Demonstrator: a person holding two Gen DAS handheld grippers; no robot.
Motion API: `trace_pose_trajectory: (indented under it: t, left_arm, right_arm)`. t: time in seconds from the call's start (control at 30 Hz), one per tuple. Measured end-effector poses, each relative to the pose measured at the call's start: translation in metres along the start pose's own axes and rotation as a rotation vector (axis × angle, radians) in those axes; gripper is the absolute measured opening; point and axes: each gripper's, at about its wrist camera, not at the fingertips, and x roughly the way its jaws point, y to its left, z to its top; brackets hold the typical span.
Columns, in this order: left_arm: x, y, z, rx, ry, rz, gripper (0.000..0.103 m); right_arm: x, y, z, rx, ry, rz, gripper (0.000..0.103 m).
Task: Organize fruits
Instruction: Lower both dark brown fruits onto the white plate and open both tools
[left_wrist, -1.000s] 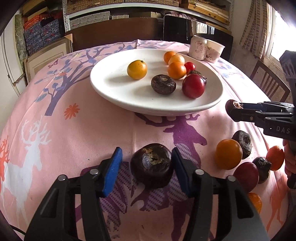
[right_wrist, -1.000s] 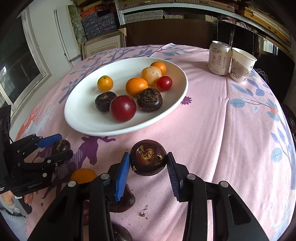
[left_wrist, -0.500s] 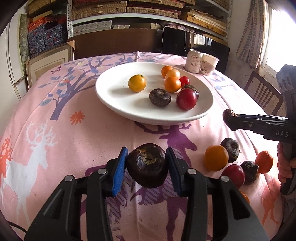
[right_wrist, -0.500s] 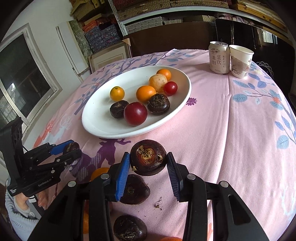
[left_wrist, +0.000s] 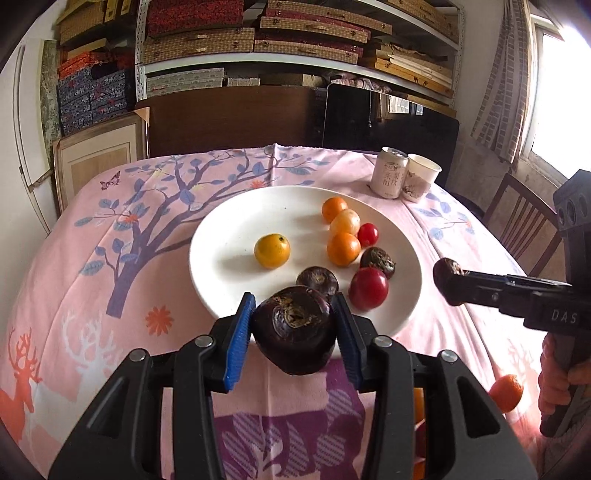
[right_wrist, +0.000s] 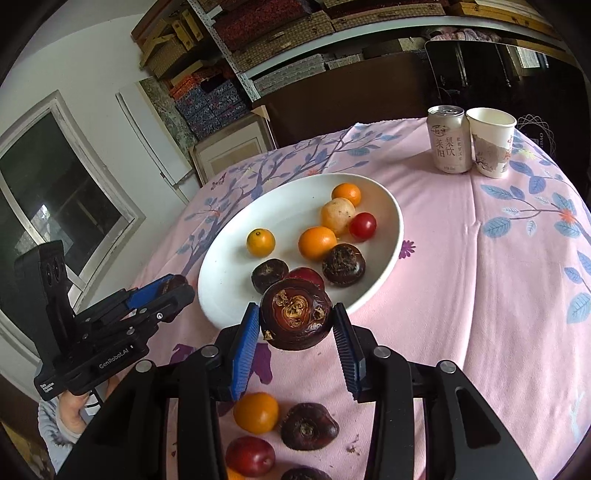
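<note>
here both tools were clamped on dark fruits: the left tool (left_wrist: 293, 328) held its chestnut (left_wrist: 293, 330) just short of the plate's (left_wrist: 221, 236) near rim, straight ahead, while the right tool (right_wrist: 295, 328) held its chestnut (right_wrist: 295, 314) at the rim's right side.

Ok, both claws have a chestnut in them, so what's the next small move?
Probably carry the left claw forward and set its water chestnut on the bare patch of the white plate. It is gripped and hangs at the near rim. The right claw holds another chestnut, which can follow.

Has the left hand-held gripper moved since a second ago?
Yes. The left hand-held gripper, shut on a water chestnut, has risen and advanced toward the white plate.
</note>
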Motion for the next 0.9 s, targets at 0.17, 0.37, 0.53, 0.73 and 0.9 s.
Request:
trace_pose_trajectory:
  t: [0.17, 0.37, 0.53, 0.73, 0.9]
  left_arm:
    - [0.029, 0.012, 0.013, -0.052, 0.013, -0.003, 0.047]
    - [0.031, 0.021, 0.002, -0.062, -0.004, 0.006, 0.076]
    - [0.012, 0.022, -0.013, -0.069, -0.046, 0.042, 0.091]
    - [0.001, 0.008, -0.038, -0.008, -0.042, 0.107, 0.095]
    - [-0.012, 0.003, -0.052, 0.008, -0.052, 0.132, 0.097]
  right_arm:
    - [0.03, 0.016, 0.011, 0.0, 0.008, 0.002, 0.049]
    - [0.018, -0.002, 0.01, 0.05, -0.063, -0.035, 0.073]
    - [0.005, -0.022, -0.003, 0.115, -0.07, -0.043, 0.078]
    - [-0.007, -0.034, -0.019, 0.148, -0.086, -0.067, 0.082]
    - [-0.016, -0.037, -0.033, 0.145, -0.092, -0.086, 0.082]
